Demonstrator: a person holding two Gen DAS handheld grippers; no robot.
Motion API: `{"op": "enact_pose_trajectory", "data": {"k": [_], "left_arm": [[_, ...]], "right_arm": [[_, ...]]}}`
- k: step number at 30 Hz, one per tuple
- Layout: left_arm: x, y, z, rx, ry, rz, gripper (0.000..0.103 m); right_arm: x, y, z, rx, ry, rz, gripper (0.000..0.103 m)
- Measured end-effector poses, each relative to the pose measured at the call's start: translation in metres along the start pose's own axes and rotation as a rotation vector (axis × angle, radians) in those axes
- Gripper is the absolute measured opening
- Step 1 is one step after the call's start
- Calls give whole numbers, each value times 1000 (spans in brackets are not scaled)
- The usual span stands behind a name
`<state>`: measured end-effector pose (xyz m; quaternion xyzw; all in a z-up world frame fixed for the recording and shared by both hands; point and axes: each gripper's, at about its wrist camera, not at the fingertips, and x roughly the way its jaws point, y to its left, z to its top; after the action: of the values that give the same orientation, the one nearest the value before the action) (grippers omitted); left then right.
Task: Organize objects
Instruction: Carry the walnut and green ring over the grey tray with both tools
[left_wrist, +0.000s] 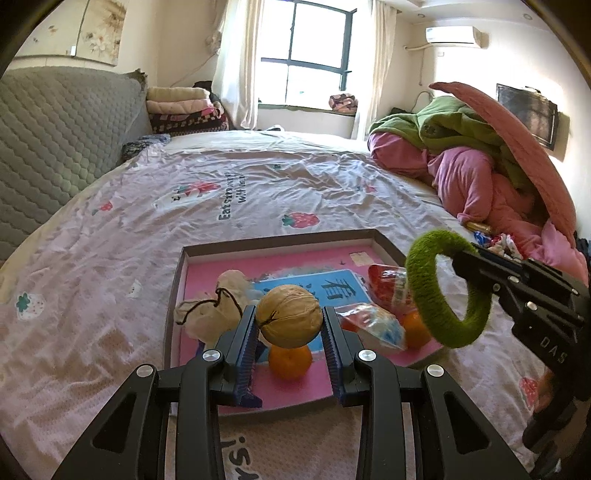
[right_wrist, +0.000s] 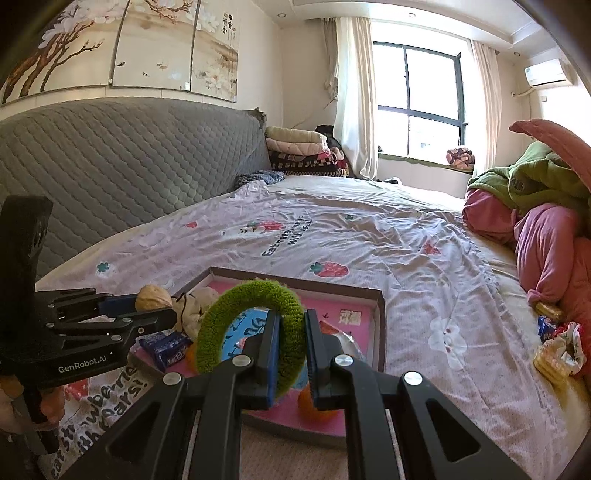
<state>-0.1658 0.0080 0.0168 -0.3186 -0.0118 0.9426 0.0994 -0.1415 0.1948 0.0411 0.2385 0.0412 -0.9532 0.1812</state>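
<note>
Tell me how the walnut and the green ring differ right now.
The walnut is a tan, solid ball with a hard, ridged shell; the green ring is a fuzzy open hoop. The walnut sits wholly between the pads of the left gripper; the ring is pinched at one side of its band by the right gripper, the rest sticking out. Both are held above the shallow box.

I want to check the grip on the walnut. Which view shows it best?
The left wrist view: the walnut sits centred between the left gripper's blue pads, above the tray. The right wrist view shows only part of it, half hidden behind that gripper.
</note>
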Motion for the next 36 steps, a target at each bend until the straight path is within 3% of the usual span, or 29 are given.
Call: {"op": "enact_pose_trajectory", "data": {"k": [23, 36], "left_arm": [[40, 29, 16, -43, 44, 13, 35], [55, 10, 10, 0, 69, -28, 35]], "right_arm": [[16, -25, 5, 32, 9, -30, 13], [29, -31, -6, 49, 69, -33, 14]]}}
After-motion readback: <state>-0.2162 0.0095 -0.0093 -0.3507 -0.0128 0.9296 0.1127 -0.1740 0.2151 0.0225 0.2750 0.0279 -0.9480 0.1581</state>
